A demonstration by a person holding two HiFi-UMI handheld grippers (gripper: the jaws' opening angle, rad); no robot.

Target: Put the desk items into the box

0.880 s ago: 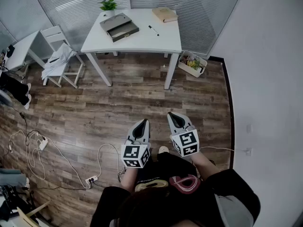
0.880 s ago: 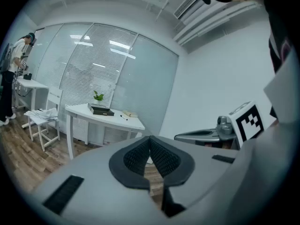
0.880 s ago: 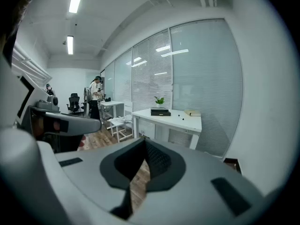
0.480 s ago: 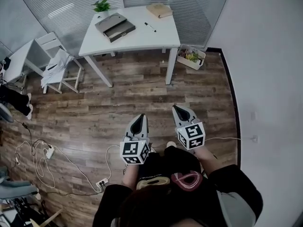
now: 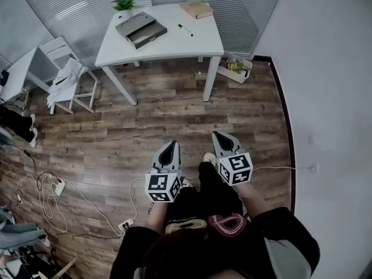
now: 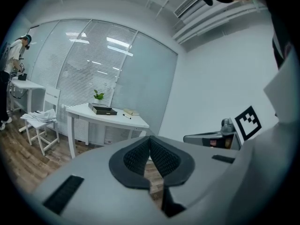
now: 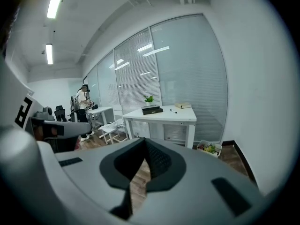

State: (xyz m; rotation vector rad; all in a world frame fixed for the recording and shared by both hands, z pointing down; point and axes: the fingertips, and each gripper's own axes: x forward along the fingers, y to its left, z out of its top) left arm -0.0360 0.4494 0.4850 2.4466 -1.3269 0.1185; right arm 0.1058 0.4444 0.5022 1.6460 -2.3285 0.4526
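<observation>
The task was judged not yet begun. The slim dark pen and the tan, slab-shaped book lay loose on the smooth white tabletop, both outside the flat grey box. The box sat toward the far left of the tabletop, beside a small potted plant. From this distance its contents, if any, could not be made out, though it appeared open. The person stood on the wood-plank floor, well apart from the tabletop. The left claw was clenched, its ribbed dark pads meeting with nothing between them. The right claw was likewise clenched and empty. The approach, every pick-up and every placement were left to do. The pen would probably call for a narrow pinch, and the book for a wider one.
</observation>
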